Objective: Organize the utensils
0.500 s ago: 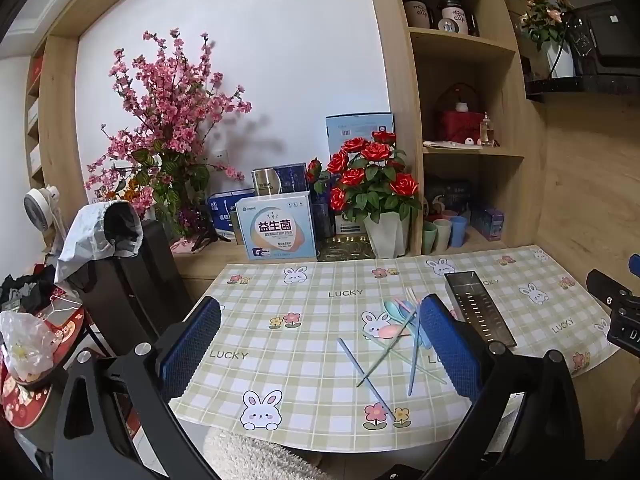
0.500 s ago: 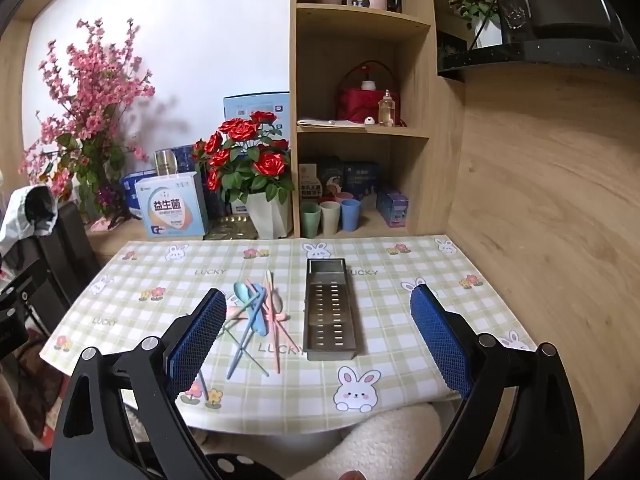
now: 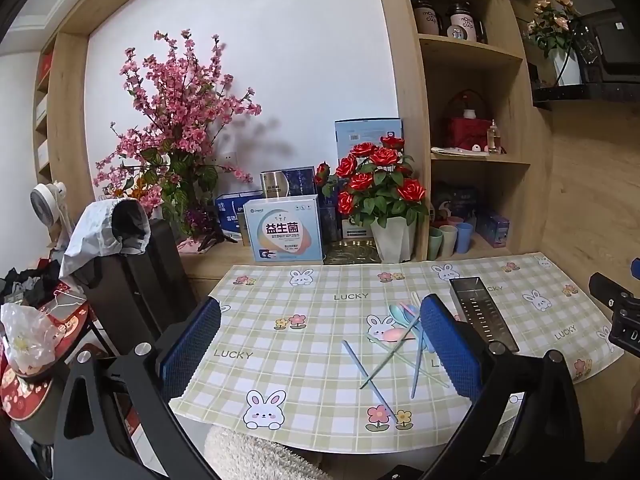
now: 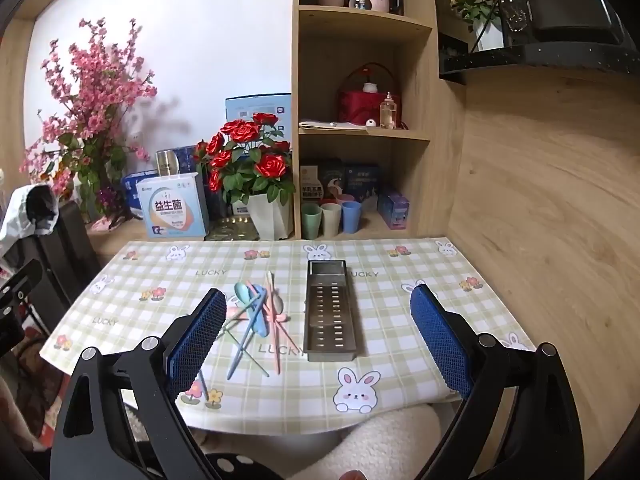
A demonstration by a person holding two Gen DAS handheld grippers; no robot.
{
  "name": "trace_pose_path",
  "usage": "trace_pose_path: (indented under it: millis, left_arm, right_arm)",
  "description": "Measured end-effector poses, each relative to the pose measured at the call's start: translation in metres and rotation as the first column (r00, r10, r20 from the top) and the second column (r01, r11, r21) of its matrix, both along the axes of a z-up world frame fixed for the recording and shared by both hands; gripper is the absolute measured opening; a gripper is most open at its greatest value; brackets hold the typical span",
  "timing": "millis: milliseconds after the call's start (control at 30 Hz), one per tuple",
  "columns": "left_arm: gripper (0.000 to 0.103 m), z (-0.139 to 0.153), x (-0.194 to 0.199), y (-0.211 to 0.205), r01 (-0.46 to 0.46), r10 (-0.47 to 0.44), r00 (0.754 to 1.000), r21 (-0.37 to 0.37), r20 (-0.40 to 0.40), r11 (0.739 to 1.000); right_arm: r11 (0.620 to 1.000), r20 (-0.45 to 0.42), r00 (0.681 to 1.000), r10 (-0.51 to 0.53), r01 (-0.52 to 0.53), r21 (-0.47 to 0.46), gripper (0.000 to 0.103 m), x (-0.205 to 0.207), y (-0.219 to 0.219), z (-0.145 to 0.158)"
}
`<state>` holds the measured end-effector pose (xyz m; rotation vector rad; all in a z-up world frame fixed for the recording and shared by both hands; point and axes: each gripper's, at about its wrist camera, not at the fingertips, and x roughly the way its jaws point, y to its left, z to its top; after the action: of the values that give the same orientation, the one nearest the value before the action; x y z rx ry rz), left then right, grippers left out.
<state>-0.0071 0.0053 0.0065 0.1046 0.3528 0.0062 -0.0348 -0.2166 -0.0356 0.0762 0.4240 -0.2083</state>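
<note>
I have both grippers hanging at the near edge of the surface (image 4: 400, 280), which wears a green checked cloth with rabbits. The left gripper (image 3: 320, 354) has its fingers spread wide with nothing between them, and the right gripper (image 4: 320, 340) is the same, wide apart and empty.

The utensils (image 4: 256, 316) lie in a loose crossed heap near the middle of the cloth: pastel spoons and chopsticks, blue, pink and green, tangled over one another. Just to their right, apart from them, sits the metal tray (image 4: 330, 312), long and slotted, its length running from near to far; I see nothing in it. From the left view one blue finger (image 3: 450, 350) covers part of the heap's right side.

At the far edge stand a pot of red roses (image 4: 256, 168), a white box with blue print (image 4: 174, 212), and a tall spray of pink blossom (image 4: 88, 120). Three cups (image 4: 332, 216) stand in the lowest shelf bay behind the tray. A dark chair (image 3: 132, 264) with a pale garment over it stands off the left side.
</note>
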Motion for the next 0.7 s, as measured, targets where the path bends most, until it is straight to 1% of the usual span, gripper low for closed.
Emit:
trace_pose_path:
  millis: [133, 167, 667, 700]
  left_arm:
    - [0.098, -0.0026, -0.0009, 0.0015, 0.002, -0.002, 1.0, -0.002, 0.004, 1.0]
    - [0.098, -0.0024, -0.0009, 0.0018, 0.003, -0.003, 1.0, -0.002, 0.004, 1.0]
    - [0.098, -0.0005, -0.0019, 0.0082, 0.0, 0.0, 1.0, -0.005, 0.007, 1.0]
    - [0.098, -0.0001, -0.0021, 0.0095, 0.0, 0.0, 1.0, -0.007, 0.008, 1.0]
  right_arm:
    - [1.0, -0.002, 1.0, -0.002, 0.002, 0.003, 0.09, 0.001, -0.002, 0.0002]
    - [1.0, 0.001, 1.0, 0.003, -0.003, -0.003, 0.09, 0.0057, -0.0045, -0.0058]
    - [1.0, -0.003, 1.0, 0.005, -0.005, -0.001, 0.09, 0.0025, 0.0005, -0.0014]
    - [1.0, -0.004, 1.0, 0.004, -0.004, 0.003, 0.09, 0.0038, -0.0062, -0.0042]
